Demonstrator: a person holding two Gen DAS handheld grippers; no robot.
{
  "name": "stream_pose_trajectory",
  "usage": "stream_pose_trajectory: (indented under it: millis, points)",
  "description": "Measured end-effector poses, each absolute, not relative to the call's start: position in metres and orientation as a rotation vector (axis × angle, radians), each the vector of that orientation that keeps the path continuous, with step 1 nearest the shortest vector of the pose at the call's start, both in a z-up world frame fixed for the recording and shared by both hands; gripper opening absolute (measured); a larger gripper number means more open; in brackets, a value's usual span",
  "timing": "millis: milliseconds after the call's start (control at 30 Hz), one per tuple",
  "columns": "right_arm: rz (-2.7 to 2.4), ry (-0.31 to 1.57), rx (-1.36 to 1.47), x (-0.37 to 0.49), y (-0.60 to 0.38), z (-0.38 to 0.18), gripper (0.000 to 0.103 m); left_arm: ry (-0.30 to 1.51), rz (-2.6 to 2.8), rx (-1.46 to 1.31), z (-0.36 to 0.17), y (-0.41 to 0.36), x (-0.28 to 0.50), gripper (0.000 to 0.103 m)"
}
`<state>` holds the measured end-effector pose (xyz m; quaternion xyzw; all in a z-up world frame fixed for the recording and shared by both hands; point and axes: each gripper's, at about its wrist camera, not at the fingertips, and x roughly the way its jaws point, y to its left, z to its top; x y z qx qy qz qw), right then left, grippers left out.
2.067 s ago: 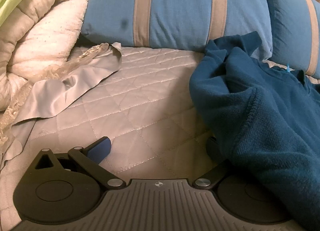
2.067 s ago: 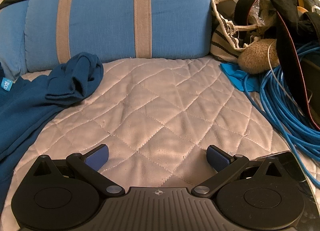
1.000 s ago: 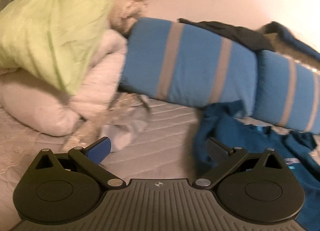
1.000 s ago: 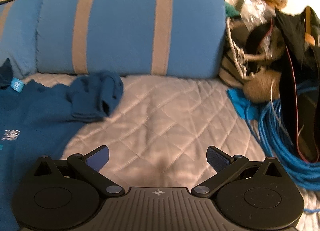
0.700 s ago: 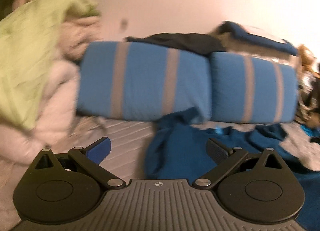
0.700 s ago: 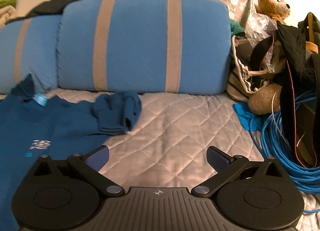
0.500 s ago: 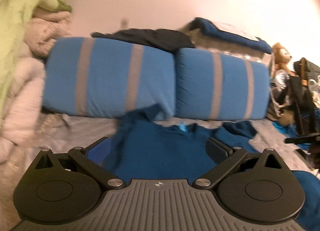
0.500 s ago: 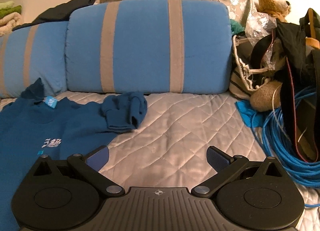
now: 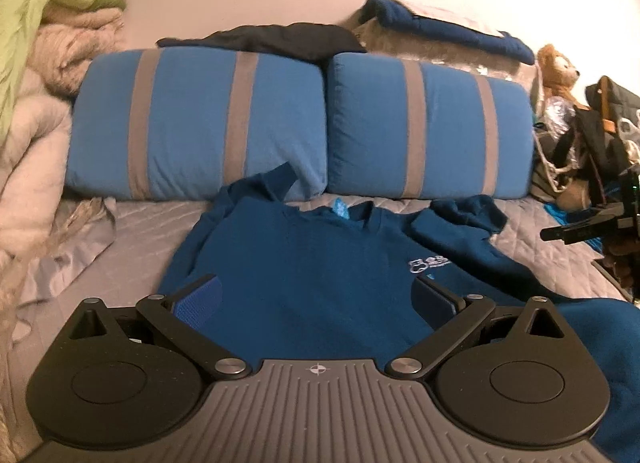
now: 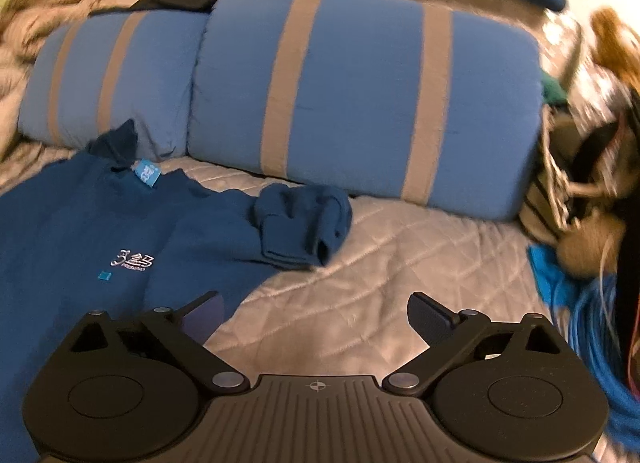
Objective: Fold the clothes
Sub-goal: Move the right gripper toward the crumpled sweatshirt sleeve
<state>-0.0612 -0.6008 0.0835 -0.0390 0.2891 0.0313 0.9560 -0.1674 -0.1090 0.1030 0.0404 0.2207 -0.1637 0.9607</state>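
A dark blue sweatshirt (image 9: 320, 275) lies chest-up on the quilted bed (image 10: 392, 287), filling the centre of the left view and the left side of the right view, collar toward two striped blue pillows (image 9: 304, 123). The left gripper (image 9: 316, 299) and right gripper (image 10: 316, 313) both hang spread wide, empty.

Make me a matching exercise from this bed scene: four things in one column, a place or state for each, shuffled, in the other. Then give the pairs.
1. dark blue sweatshirt
2. black garment
3. teddy bear
4. left gripper

A. draped on top of the striped pillows
B. open, holding nothing
C. spread front up on the quilt
D. upright, right of the pillows

Pairs: 1-C, 2-A, 3-D, 4-B
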Motion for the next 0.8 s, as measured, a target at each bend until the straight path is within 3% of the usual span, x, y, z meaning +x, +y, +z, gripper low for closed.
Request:
stream_pose_trajectory:
  millis: [300, 433, 567, 600, 633, 667, 800]
  points:
    - [0.06, 0.584, 0.025, -0.002, -0.601, 0.08, 0.077, 0.492, -0.262, 0.063, 0.098, -0.101, -0.167, 0.103]
    - [0.028, 0.633, 0.044, 0.031, -0.604, 0.071, 0.059, 0.471, -0.266, 0.074, 0.1, -0.102, -0.169, 0.103]
    - [0.005, 0.695, 0.082, 0.061, -0.61, 0.056, 0.048, 0.468, -0.278, 0.097, 0.103, -0.105, -0.169, 0.103]
    - [0.008, 0.715, 0.106, 0.067, -0.612, 0.053, 0.038, 0.469, -0.281, 0.099, 0.104, -0.107, -0.168, 0.103]
    - [0.011, 0.736, 0.134, 0.071, -0.615, 0.051, 0.018, 0.469, -0.287, 0.099, 0.104, -0.107, -0.168, 0.103]
    - [0.015, 0.757, 0.169, 0.074, -0.616, 0.051, 0.009, 0.47, -0.288, 0.097, 0.104, -0.107, -0.167, 0.103]
    - [0.069, 0.803, 0.326, 0.073, -0.62, 0.068, 0.008, 0.465, -0.287, 0.093, 0.105, -0.107, -0.167, 0.103]
